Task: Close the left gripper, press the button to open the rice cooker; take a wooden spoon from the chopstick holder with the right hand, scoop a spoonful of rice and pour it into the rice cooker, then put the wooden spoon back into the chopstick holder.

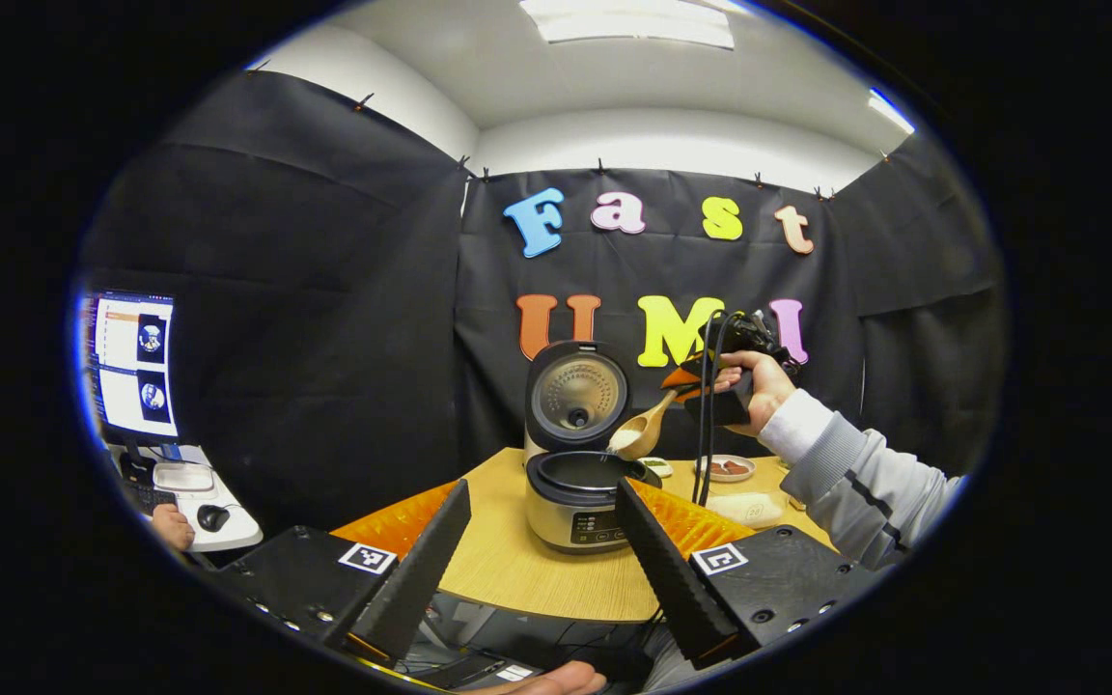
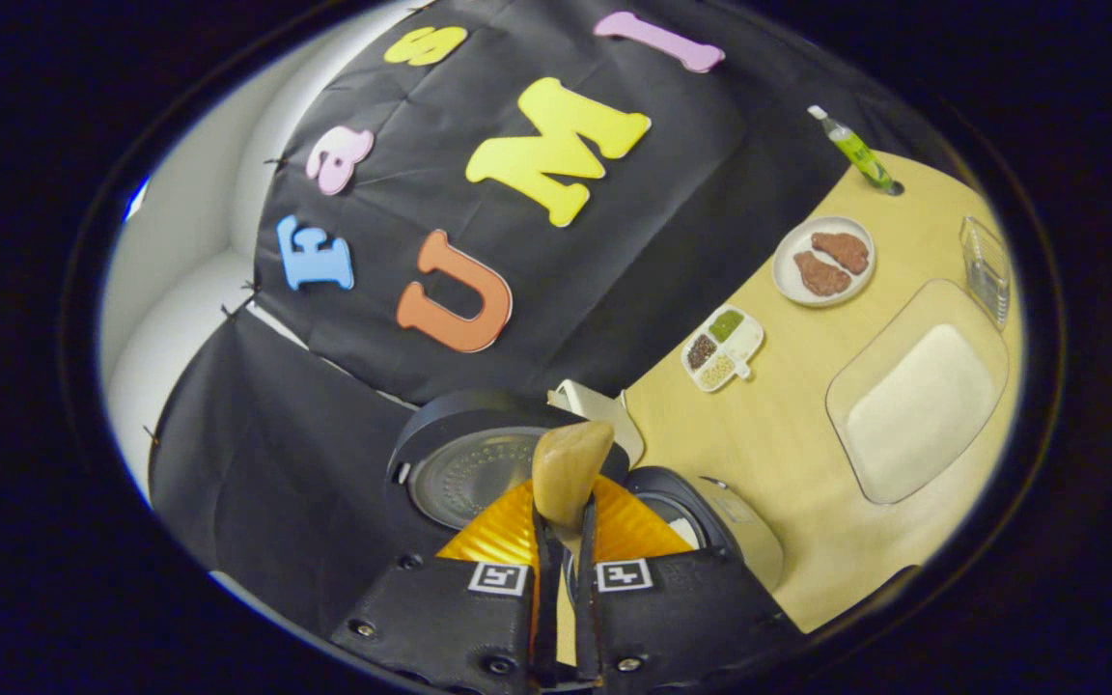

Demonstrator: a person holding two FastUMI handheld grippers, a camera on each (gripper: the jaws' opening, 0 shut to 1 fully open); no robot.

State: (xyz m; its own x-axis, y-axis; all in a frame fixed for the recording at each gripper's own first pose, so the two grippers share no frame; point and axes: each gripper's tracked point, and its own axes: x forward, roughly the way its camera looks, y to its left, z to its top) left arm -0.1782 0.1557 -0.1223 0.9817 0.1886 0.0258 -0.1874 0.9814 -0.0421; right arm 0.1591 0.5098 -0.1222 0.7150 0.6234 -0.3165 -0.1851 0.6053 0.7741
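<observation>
wooden table in black-draped booth | rice cooker open at 12 o'clock, button done | right gripper pinching wooden spoon, rice tipping at pot rim | left gripper spread, idle | left: finish pour, return spoon to holder

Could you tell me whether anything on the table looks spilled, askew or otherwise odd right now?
Nothing stands out. The rice cooker stands upright with its lid open, the wooden spoon in the right gripper tips rice over the pot, and no grains show on the table.
</observation>
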